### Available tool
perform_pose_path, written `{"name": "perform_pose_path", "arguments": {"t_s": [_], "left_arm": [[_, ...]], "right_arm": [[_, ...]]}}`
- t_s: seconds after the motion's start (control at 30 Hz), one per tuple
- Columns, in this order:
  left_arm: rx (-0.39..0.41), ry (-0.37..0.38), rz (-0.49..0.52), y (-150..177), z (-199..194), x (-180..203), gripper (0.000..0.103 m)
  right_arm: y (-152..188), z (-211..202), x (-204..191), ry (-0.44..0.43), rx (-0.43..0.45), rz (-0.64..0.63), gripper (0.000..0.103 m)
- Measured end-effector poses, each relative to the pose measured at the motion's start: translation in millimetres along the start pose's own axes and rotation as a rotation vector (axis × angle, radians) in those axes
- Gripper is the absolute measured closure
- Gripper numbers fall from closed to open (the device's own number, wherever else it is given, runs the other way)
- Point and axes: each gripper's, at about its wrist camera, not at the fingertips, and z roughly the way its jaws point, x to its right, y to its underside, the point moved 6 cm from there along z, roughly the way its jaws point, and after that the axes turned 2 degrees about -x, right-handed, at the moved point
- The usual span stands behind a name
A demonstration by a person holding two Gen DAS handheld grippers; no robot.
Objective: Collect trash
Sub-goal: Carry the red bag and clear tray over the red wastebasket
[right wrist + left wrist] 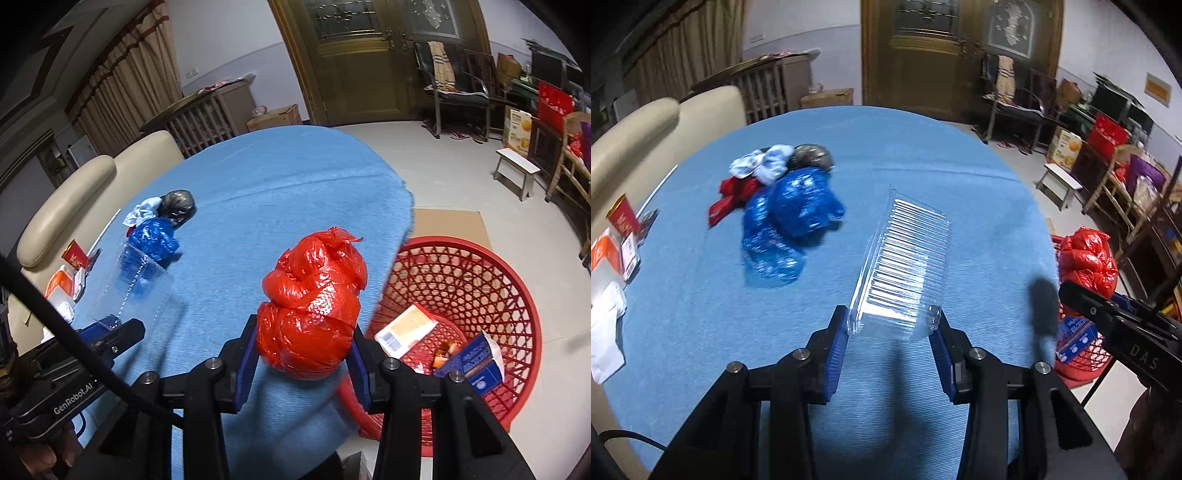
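Observation:
My left gripper (893, 326) is shut on a clear ribbed plastic box (905, 266) and holds it above the blue tablecloth (923, 147). My right gripper (303, 341) is shut on a knotted red plastic bag (312, 301), held over the table's right edge beside the red mesh basket (480, 266). The basket holds a tan carton (404, 330) and a blue carton (474, 360). A blue plastic bag (790, 225), red wrapper (729, 197), white-blue cloth (762, 166) and dark bag (812, 155) lie on the table at the left.
Boxes and white paper (605, 332) lie at the table's left edge beside a cream sofa (646, 125). A white stool (517, 170), chairs and shelves stand on the floor to the right. Cardboard (450, 221) lies under the basket.

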Motion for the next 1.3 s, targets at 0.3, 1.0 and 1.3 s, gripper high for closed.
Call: {"name": "perform_pose_path", "arguments": {"t_s": [0.3, 1.0, 1.3], "left_arm": [[0.014, 0.052, 0.112, -13.6, -0.1, 50.9, 0.058], [0.001, 0.214, 0.247, -27.0, 10.1, 143.3, 0.058], [-0.014, 0.234, 0.280, -24.4, 13.4, 158.2, 0.058]], "right_arm": [[5.0, -10.2, 41.3, 0.054, 0.016, 0.055, 0.057], [21.7, -13.8, 143.3, 0.207, -0.031, 0.172, 0.057], [16.1, -2.2, 152.3, 0.216, -0.050, 0.162, 0.057]]}}
